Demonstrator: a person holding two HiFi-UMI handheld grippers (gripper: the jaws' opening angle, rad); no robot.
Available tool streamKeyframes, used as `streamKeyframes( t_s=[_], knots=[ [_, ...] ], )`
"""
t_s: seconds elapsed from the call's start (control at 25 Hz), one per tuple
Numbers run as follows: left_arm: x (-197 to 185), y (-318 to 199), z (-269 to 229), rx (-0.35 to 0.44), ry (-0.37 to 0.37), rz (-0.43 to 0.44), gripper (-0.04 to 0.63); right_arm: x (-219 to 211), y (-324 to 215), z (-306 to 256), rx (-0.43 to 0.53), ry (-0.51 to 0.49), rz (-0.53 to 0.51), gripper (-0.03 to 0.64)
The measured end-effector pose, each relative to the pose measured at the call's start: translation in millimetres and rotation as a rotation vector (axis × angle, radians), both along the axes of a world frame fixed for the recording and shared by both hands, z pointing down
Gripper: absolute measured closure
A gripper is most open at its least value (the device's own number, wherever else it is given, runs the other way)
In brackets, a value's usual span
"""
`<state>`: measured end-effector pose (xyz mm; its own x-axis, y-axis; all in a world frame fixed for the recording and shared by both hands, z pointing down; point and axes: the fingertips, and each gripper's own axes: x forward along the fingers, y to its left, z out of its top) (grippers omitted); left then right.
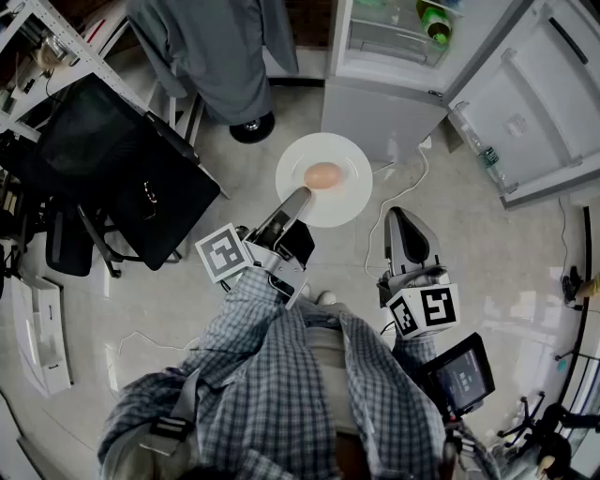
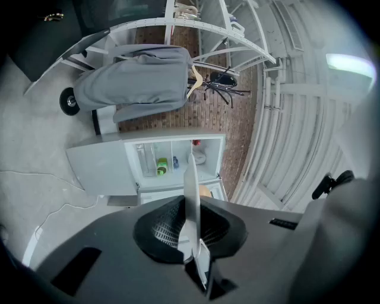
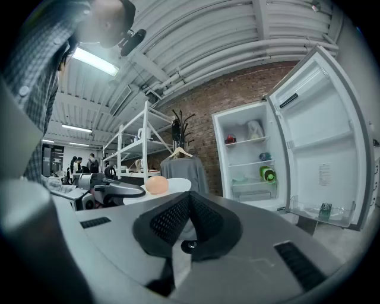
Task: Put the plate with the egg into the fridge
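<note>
A white plate [image 1: 349,199] with a brown egg [image 1: 322,175] on it hangs level over the floor, in front of the open fridge [image 1: 384,103]. My left gripper [image 1: 295,202] is shut on the plate's near rim. In the left gripper view the plate [image 2: 191,190] shows edge-on between the jaws, the egg [image 2: 205,191] just right of it and the fridge [image 2: 172,160] beyond. My right gripper [image 1: 404,221] is beside the plate, shut and holding nothing. In the right gripper view I see the egg [image 3: 157,184], the plate [image 3: 176,186] and the fridge [image 3: 252,154] with its door swung right.
The fridge door [image 1: 534,103] stands wide open at the right. A green bottle [image 1: 436,23] lies on a fridge shelf. A grey coat [image 1: 220,52] hangs left of the fridge. A black chair [image 1: 122,178] is at the left, and a white cable [image 1: 394,187] lies on the floor.
</note>
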<state>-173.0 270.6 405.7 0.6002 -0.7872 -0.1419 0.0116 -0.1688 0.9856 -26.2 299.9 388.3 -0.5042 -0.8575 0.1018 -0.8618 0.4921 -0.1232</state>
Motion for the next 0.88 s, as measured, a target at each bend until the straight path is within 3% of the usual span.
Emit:
streamKeyframes(
  t_s=[0.88],
  knots=[
    [-12.5, 5.0, -4.1, 0.004, 0.013, 0.016, 0.561, -8.1, 4.6, -4.6, 0.004, -0.014, 0.04, 0.611]
  ],
)
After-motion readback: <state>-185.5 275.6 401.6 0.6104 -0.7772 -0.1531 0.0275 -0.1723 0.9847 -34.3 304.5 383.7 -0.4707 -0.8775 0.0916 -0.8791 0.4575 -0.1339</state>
